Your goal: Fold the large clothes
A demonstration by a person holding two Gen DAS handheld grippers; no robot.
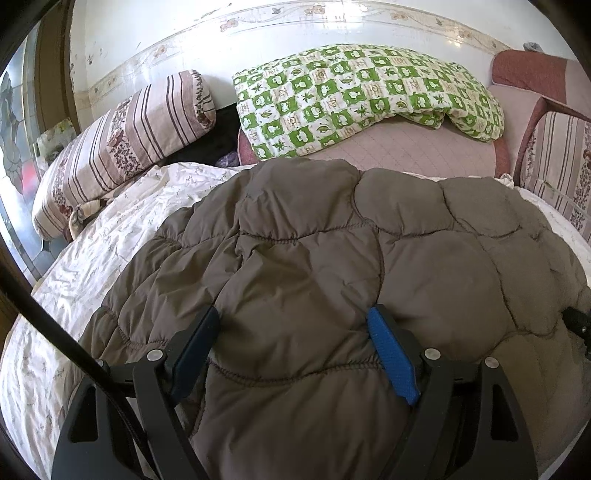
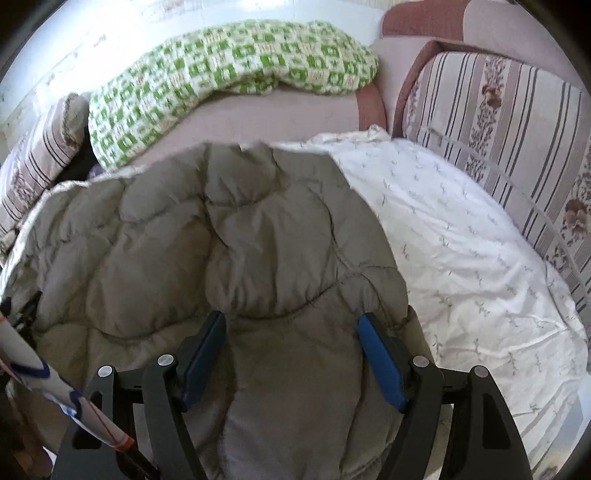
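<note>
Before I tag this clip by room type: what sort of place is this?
Most likely a bedroom or bed-sitting room at home. A brown quilted coat lies on a white sheet; a folded green-checked quilt sits behind it, and striped floral cushions line the side.

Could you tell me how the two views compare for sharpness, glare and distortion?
Left wrist view: sharp, stitching on the brown quilted coat crisp, glare on the wall tiles. Right wrist view: softer, the green checked quilt smeared, white sheet nearly blown out. Both bend strongly at the edges.
</note>
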